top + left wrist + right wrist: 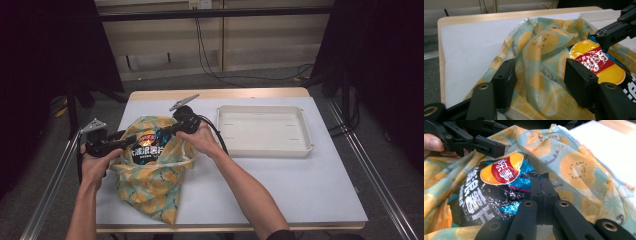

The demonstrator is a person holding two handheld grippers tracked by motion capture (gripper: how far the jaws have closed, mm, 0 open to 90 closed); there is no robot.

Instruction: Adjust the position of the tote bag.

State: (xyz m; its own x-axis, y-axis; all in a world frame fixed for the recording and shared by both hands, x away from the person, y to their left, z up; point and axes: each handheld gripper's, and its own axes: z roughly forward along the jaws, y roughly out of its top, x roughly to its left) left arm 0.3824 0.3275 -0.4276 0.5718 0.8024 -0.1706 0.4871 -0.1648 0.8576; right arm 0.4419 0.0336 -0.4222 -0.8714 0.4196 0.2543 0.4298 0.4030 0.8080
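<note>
A cloth bag (pixel 150 185) printed with orange fruit slices lies at the table's front left. A black chip bag (pixel 148 145) with a yellow and red logo pokes out of its mouth. My right gripper (pixel 541 180) is shut on the chip bag's (pixel 486 200) crinkled foil top edge, coming in from the right (pixel 162 132). My left gripper (pixel 540 72) stands open, with a fold of the cloth bag (pixel 541 45) bulging between its jaws next to the chip bag (pixel 596 62). In the high view it (pixel 131 141) reaches in from the left.
An empty white tray (pixel 264 148) sits at the right rear of the white table top (pixel 300 190). A metal rail (pixel 50 190) runs along the table's left side, and cables lie on the floor behind.
</note>
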